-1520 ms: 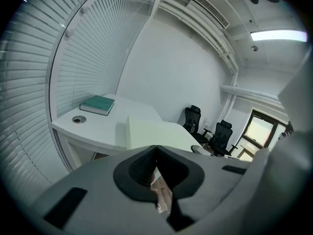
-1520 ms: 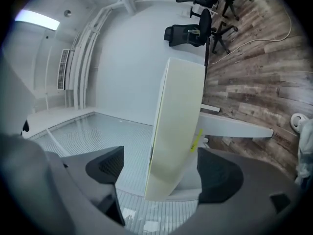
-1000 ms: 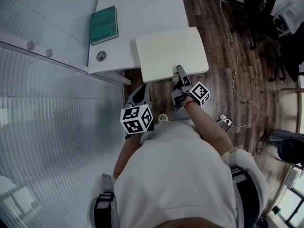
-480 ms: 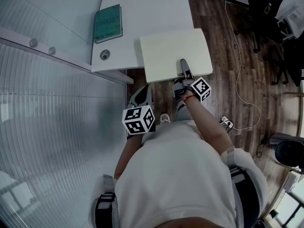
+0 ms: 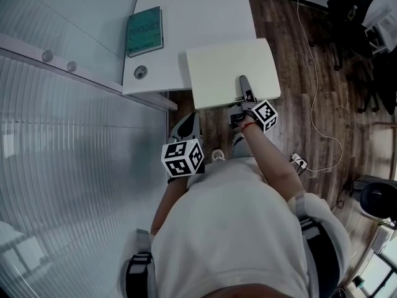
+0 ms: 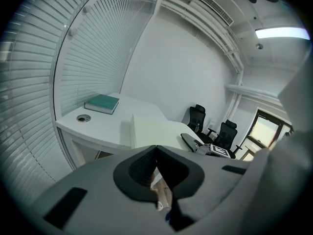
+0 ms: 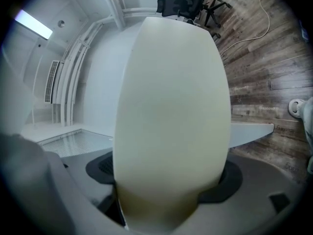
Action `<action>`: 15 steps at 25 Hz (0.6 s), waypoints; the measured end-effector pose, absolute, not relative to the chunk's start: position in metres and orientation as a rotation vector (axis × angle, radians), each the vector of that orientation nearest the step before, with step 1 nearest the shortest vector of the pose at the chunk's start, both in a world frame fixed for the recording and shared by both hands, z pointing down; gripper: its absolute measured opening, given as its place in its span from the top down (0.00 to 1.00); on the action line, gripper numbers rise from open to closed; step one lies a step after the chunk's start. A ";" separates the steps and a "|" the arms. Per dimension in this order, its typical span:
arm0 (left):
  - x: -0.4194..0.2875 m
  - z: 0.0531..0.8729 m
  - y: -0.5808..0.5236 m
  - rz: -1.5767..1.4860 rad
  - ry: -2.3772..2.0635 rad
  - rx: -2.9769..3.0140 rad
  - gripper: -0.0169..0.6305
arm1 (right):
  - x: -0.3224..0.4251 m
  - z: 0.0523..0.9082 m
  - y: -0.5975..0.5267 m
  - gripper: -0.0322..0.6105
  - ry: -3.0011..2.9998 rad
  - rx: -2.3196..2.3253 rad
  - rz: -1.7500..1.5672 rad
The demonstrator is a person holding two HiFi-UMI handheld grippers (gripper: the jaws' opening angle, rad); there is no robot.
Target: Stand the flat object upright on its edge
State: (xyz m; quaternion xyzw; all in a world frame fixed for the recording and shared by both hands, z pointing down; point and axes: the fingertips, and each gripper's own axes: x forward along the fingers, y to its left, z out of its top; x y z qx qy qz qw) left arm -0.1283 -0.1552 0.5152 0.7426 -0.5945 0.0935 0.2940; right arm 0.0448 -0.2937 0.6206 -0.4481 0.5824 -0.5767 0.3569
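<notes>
The right hand-held gripper (image 5: 245, 84) is clamped on the near edge of the cream board (image 5: 228, 64). The board extends flat away from it, overhanging the counter (image 5: 186, 17). The left hand-held gripper (image 5: 185, 124), jaws closed on nothing, sits short of the board's near-left corner.

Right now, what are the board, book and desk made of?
Board: cream, matte, even face with no grain; could be foam board, card or plastic, can't tell which.
Book: teal matte cover, probably card over paper.
Desk: smooth plain white top, likely laminate or painted panel.

head: steeply down | left: far, toward desk (image 6: 102, 124) | right: close | shared: board (image 5: 229, 67)
</notes>
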 end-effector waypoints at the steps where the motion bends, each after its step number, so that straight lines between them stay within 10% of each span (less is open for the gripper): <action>1: -0.128 0.515 -0.155 0.249 -1.584 1.977 0.94 | 0.045 0.620 -0.294 0.26 1.507 -1.159 -1.487; 15: -0.129 0.513 -0.145 0.246 -1.585 1.977 0.94 | 0.046 0.624 -0.288 0.29 1.513 -1.177 -1.524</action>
